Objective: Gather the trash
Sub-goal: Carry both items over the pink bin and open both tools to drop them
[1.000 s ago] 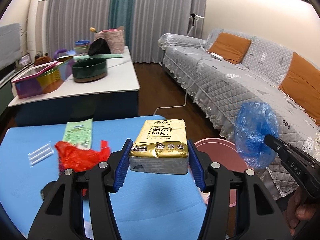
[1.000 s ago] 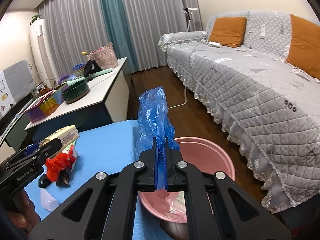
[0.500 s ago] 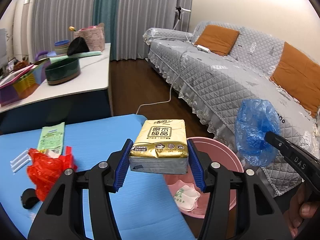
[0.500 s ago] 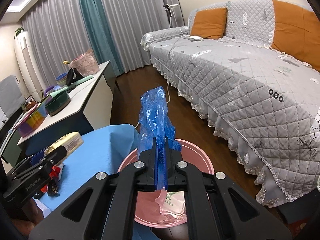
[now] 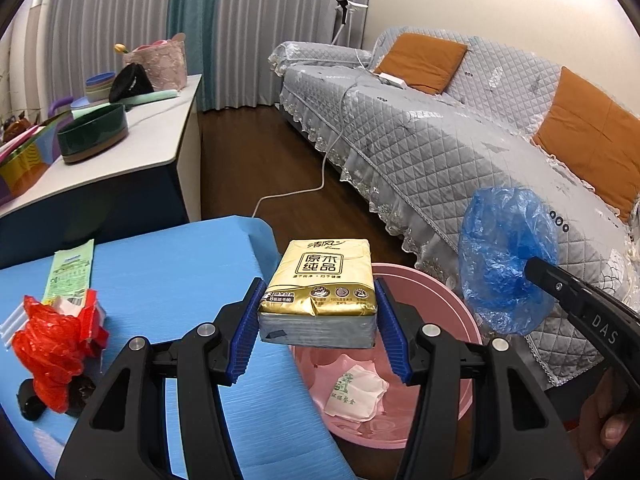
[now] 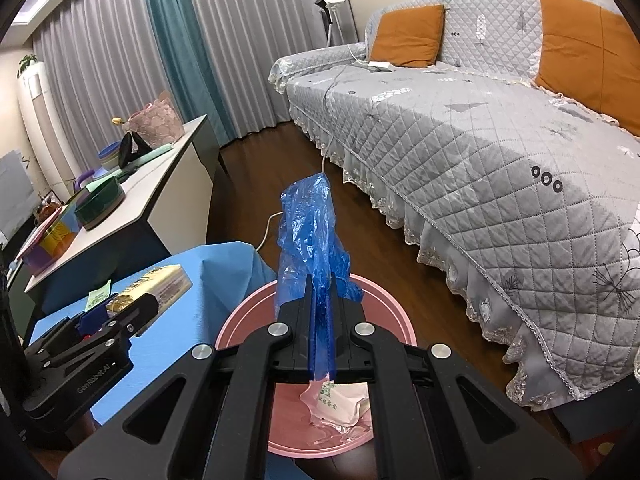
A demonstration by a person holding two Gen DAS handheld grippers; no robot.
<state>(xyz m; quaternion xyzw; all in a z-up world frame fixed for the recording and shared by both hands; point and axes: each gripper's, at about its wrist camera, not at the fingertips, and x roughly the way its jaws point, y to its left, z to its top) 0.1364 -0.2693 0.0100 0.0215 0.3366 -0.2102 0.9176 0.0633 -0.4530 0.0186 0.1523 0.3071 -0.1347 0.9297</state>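
My left gripper (image 5: 318, 312) is shut on a gold tissue pack (image 5: 320, 284), held over the near rim of the pink basin (image 5: 440, 292) beside the blue table (image 5: 168, 264). My right gripper (image 6: 322, 336) is shut on a crumpled blue plastic bag (image 6: 310, 236) and holds it above the pink basin (image 6: 248, 312). The bag also shows in the left wrist view (image 5: 504, 256). A white wrapper (image 5: 356, 390) lies inside the basin. A red plastic bag (image 5: 56, 344) and a green packet (image 5: 70, 272) lie on the table at the left.
A grey quilted sofa (image 5: 460, 136) with orange cushions runs along the right. A white side table (image 5: 100, 168) with bowls and a basket stands behind the blue table. A white cable (image 5: 320, 184) trails over the dark wood floor.
Both grippers have moved right toward the basin with their loads. The basin now shows more fully under them, with the white wrapper inside visible. Both grips are unchanged.
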